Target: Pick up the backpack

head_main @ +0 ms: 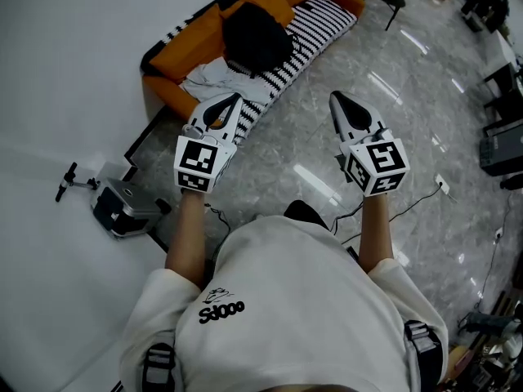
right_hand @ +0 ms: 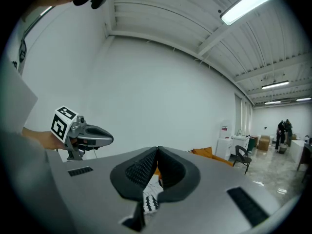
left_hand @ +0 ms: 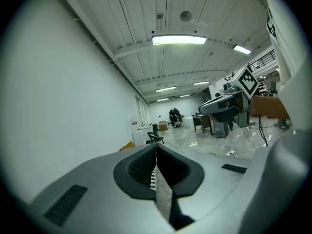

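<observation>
One black backpack sits on the one orange sofa, straight ahead of the left claw and a little to its right, well apart from its tip. From the right claw it lies ahead and off to the left. A striped cover runs along the sofa seat under the backpack, and a white cloth is bunched on the seat's near end, just ahead of the left claw's tip.

Both claws are pinched closed with nothing between the jaws, and they point nearly level towards the sofa, side by side with a gap between them.

Bare grey floor lies open under and ahead of the right claw, up to the sofa's front edge. A plain white wall closes in on the left claw's outer side. One small grey machine stands on the floor behind and left of the left claw. A cable trails across the floor behind the right claw.
</observation>
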`<state>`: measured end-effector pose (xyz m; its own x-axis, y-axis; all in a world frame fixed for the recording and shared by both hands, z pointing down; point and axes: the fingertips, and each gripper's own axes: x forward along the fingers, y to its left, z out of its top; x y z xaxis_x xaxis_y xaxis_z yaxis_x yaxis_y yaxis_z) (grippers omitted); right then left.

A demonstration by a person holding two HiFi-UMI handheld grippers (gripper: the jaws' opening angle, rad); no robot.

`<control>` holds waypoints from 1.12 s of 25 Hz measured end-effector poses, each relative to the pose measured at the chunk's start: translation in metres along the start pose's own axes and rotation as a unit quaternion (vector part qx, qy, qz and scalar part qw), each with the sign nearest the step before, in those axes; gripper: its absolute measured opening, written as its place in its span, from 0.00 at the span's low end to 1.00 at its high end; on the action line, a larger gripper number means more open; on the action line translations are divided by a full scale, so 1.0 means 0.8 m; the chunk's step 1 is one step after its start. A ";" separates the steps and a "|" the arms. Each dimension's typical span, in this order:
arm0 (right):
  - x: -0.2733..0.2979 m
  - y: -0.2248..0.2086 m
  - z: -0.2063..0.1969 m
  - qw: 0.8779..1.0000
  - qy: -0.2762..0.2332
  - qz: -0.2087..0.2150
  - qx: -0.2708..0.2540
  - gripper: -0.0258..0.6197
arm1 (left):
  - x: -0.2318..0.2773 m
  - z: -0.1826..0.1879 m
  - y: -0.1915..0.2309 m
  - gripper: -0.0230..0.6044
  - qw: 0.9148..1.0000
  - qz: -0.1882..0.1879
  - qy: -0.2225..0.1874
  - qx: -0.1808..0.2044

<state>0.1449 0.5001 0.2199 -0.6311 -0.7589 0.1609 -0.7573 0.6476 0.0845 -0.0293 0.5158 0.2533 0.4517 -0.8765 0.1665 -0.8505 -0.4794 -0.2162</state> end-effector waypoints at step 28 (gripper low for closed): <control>0.128 -0.139 -0.011 1.000 0.000 -0.004 0.016 0.09 | 0.160 0.004 0.064 0.07 1.000 0.010 0.007 0.007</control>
<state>0.1661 0.3513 0.2356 -0.6249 -0.7642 0.1596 -0.7673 0.6389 0.0547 -0.0140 0.3791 0.2602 0.4309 -0.8852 0.1753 -0.8556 -0.4625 -0.2326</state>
